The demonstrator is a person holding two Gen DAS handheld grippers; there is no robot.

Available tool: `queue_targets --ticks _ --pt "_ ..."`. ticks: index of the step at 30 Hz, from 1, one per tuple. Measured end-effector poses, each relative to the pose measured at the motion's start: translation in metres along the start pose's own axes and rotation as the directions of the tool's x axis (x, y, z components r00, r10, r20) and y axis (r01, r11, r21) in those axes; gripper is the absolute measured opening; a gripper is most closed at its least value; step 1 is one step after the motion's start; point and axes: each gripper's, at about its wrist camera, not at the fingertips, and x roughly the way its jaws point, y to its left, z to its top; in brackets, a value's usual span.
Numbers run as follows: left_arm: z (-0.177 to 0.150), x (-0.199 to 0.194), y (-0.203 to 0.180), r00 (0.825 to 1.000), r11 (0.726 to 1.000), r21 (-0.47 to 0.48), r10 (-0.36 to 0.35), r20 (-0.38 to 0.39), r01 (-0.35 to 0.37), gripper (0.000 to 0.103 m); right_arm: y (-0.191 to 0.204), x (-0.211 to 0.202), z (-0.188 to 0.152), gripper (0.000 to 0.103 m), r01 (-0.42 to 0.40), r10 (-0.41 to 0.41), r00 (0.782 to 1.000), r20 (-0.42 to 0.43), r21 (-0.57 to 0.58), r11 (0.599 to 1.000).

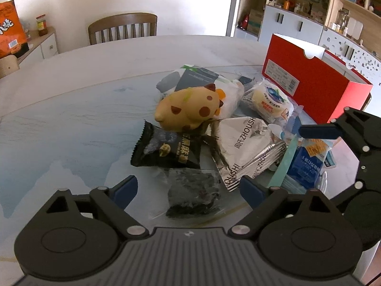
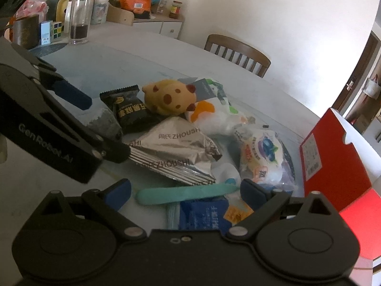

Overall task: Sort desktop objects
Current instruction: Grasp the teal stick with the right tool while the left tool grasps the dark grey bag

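Note:
A pile of objects lies on the round table (image 1: 71, 109): a yellow spotted plush toy (image 1: 188, 107), a black snack packet (image 1: 166, 150), a silver ZHOUSHI packet (image 1: 243, 143), a clear-wrapped dark cake (image 1: 193, 195), a wrapped bun (image 1: 271, 102), a teal strip (image 2: 183, 194) and a blue pack (image 2: 202, 217). My left gripper (image 1: 188, 190) is open, its jaws either side of the dark cake. My right gripper (image 2: 185, 194) is open, over the teal strip and blue pack. The toy (image 2: 169, 96) and silver packet (image 2: 176, 145) also show in the right wrist view.
An open red box (image 1: 314, 83) stands right of the pile; it also shows in the right wrist view (image 2: 333, 157). A wooden chair (image 1: 122, 27) is at the table's far side. A glass jar (image 2: 79, 15), cube and mug stand at the far left.

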Motion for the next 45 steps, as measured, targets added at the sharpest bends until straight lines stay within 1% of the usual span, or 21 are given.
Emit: queue_targets --ticks 2,7,8,11,13,15,20,24,29,39,45 --pt "0.000 0.000 -0.001 1.000 1.000 0.002 -0.005 0.003 0.005 0.092 -0.002 0.002 0.000 0.099 -0.001 0.001 1.000 -0.001 -0.002 1.000" --pt "-0.001 0.003 -0.003 1.000 1.000 0.008 -0.010 -0.009 0.010 0.082 -0.007 0.003 0.002 0.097 -0.022 0.022 1.000 -0.009 0.013 1.000" --pt "0.000 0.003 -0.003 1.000 1.000 0.006 -0.009 -0.011 0.009 0.079 -0.008 0.003 0.002 0.097 -0.025 0.025 1.000 -0.009 0.017 1.000" --pt "0.000 0.004 -0.003 1.000 1.000 -0.002 0.004 -0.015 -0.004 0.076 -0.009 0.003 0.002 0.097 -0.031 0.031 0.999 -0.010 0.028 0.999" --pt "-0.001 0.004 -0.002 1.000 1.000 0.000 0.007 -0.019 -0.007 0.068 -0.008 0.003 0.002 0.097 -0.029 0.029 1.000 -0.010 0.025 0.999" --pt "-0.001 0.005 -0.002 1.000 1.000 0.006 0.013 -0.022 -0.013 0.057 -0.009 0.002 0.003 0.097 -0.029 0.029 1.000 -0.009 0.030 0.999" --pt "0.000 0.003 0.001 1.000 1.000 0.000 0.013 -0.025 -0.013 0.045 -0.011 -0.001 0.005 0.097 -0.022 0.022 1.000 -0.009 0.033 0.999" --pt "-0.001 0.000 0.003 1.000 1.000 0.003 0.013 -0.021 -0.013 0.042 -0.011 -0.007 0.008 0.097 -0.014 0.014 1.000 -0.003 0.038 0.999" --pt "0.000 -0.007 0.009 1.000 1.000 -0.002 0.014 -0.024 -0.014 0.041 -0.010 -0.013 0.013 0.097 -0.006 0.006 1.000 0.002 0.051 0.999" --pt "0.002 -0.028 0.015 1.000 1.000 0.003 -0.008 -0.021 0.008 0.041 -0.019 -0.029 0.021 0.097 0.012 -0.011 1.000 -0.003 0.136 0.991" --pt "0.009 -0.039 0.014 1.000 1.000 0.009 -0.007 -0.012 0.008 0.041 -0.029 -0.045 0.031 0.097 0.000 -0.004 1.000 0.021 0.185 0.983"
